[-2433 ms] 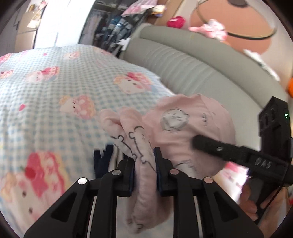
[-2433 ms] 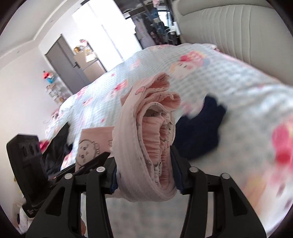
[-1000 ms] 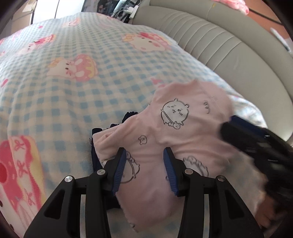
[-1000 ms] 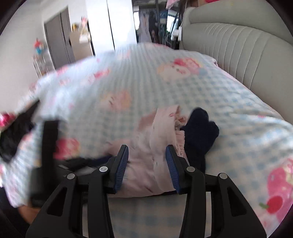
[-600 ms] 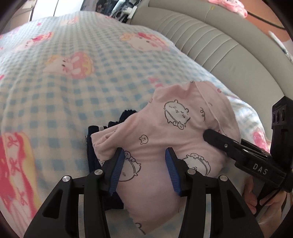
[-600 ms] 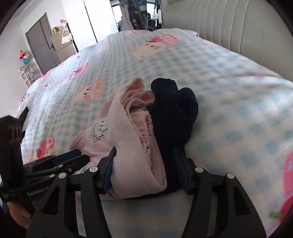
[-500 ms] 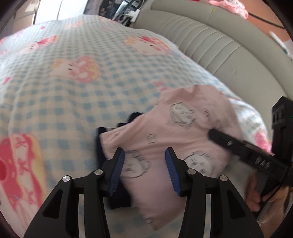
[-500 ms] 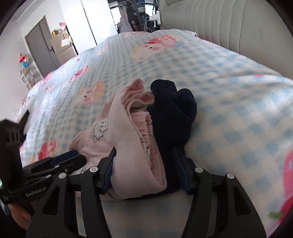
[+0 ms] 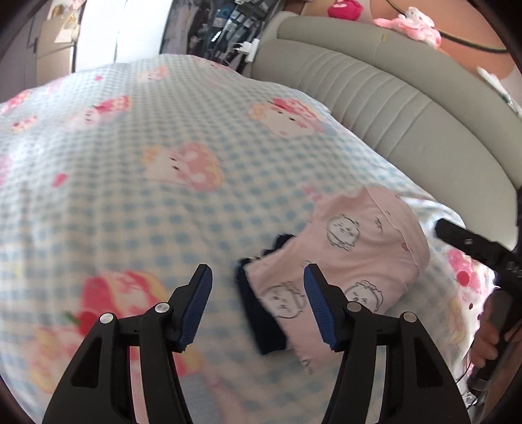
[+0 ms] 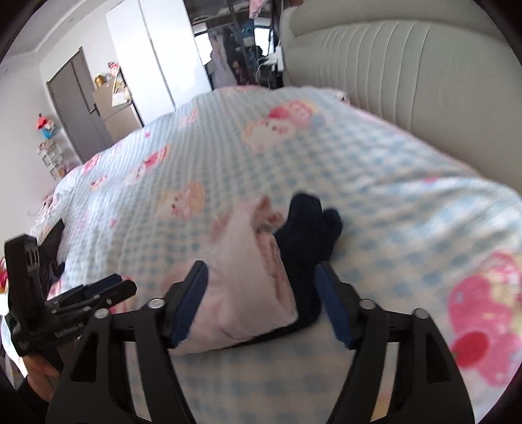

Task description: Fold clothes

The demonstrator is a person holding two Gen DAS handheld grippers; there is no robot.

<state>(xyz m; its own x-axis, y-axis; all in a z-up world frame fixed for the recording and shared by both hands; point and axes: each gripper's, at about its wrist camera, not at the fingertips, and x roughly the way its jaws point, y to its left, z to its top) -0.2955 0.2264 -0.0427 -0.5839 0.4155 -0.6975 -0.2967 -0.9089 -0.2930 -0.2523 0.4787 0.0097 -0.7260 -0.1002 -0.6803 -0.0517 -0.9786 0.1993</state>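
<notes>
Releasing: left gripper and right gripper jaws opening, clamped on nothing.
Risk: pink garment, ahead between jaws, may unfold if snagged.

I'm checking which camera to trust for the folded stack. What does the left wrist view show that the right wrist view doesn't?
Only left wrist: the cartoon prints on the pink garment and plush toys above the headboard.
Only right wrist: grey doors and a toy shelf.
Both: the pink garment lying on a navy garment on the checked bedspread; both grippers' jaws opening.
</notes>
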